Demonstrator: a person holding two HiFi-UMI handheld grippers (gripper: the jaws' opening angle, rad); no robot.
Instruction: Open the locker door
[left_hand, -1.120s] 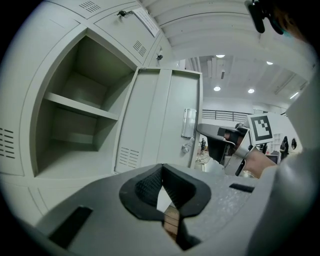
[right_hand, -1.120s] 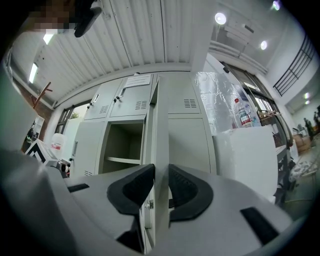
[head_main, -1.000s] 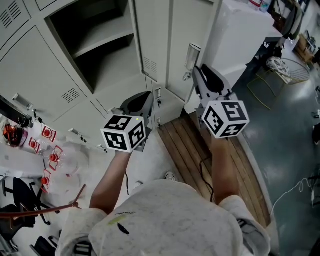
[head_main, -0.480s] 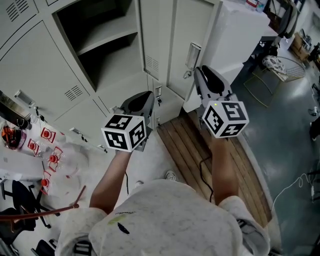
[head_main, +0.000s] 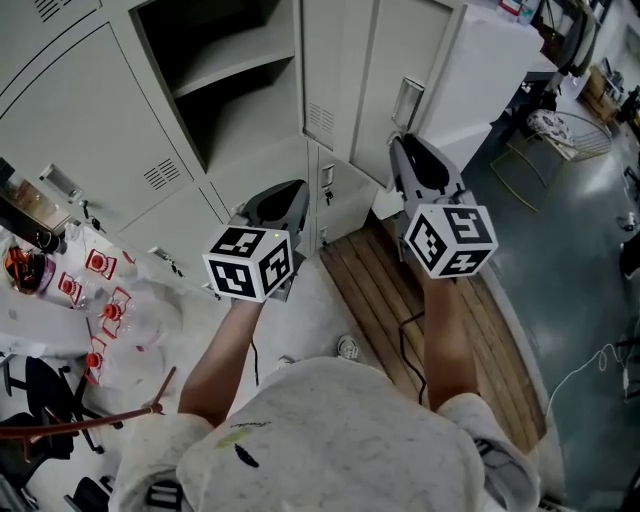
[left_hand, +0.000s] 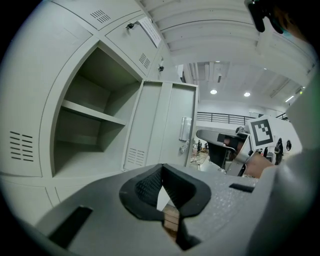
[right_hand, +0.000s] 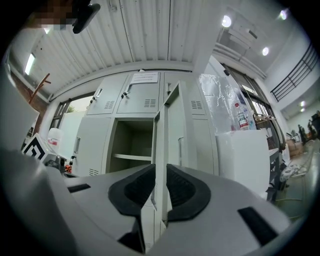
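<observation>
While standing before the grey lockers (head_main: 120, 150), holds a gripper in each hand, both raised side by side. Presses the jaws of the left gripper (left_hand: 161, 169) together at the tips, pinching nothing. Brings the jaws of the right gripper (right_hand: 160, 172) closing toward each other, with a narrow gap between them and nothing gripped. Frames through that gap the edge of the locker door (head_main: 375, 80), farther off. Shows that door swung wide from the right side of its open compartment (head_main: 232, 115), one shelf (head_main: 240, 68) inside. Holds both grippers apart from it.
</observation>
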